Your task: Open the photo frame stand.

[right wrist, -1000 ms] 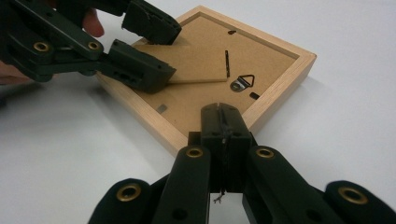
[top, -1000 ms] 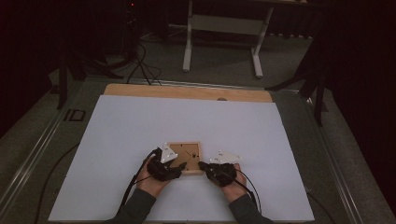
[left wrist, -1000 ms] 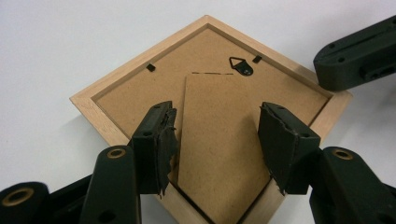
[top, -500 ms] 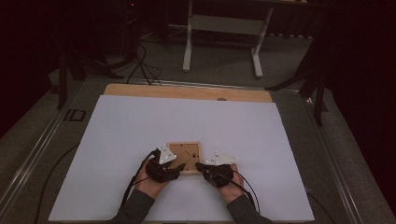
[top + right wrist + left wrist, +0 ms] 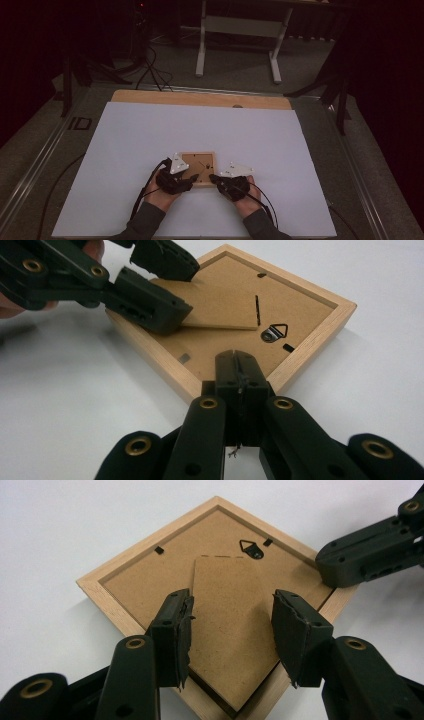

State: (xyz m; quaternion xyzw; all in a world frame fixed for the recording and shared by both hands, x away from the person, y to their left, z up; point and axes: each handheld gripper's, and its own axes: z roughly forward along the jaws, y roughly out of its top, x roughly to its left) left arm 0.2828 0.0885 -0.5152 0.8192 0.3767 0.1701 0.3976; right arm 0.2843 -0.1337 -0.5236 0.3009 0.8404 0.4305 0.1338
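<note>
A light wooden picture frame (image 5: 205,161) lies face down on the white table top, its brown backing board (image 5: 150,582) up, with a metal hanger (image 5: 251,548). The cardboard stand flap (image 5: 230,615) on the back is lifted a little at its free end. My left gripper (image 5: 237,630) is open, one jaw on each side of the flap; it also shows from the other side (image 5: 150,285). My right gripper (image 5: 239,365) is shut, and its tip rests on the frame's rim (image 5: 280,372) at the near edge. From above, the left gripper (image 5: 190,178) and right gripper (image 5: 214,178) meet at the frame's near side.
The white sheet (image 5: 150,135) covers the table, with a wooden strip (image 5: 200,97) along the far edge. Beyond it stand a white metal stand (image 5: 240,30) and cables on a dark floor. A cable (image 5: 145,192) trails from the left gripper.
The right gripper has edged slightly left toward the frame. The left hand and the frame have hardly moved.
</note>
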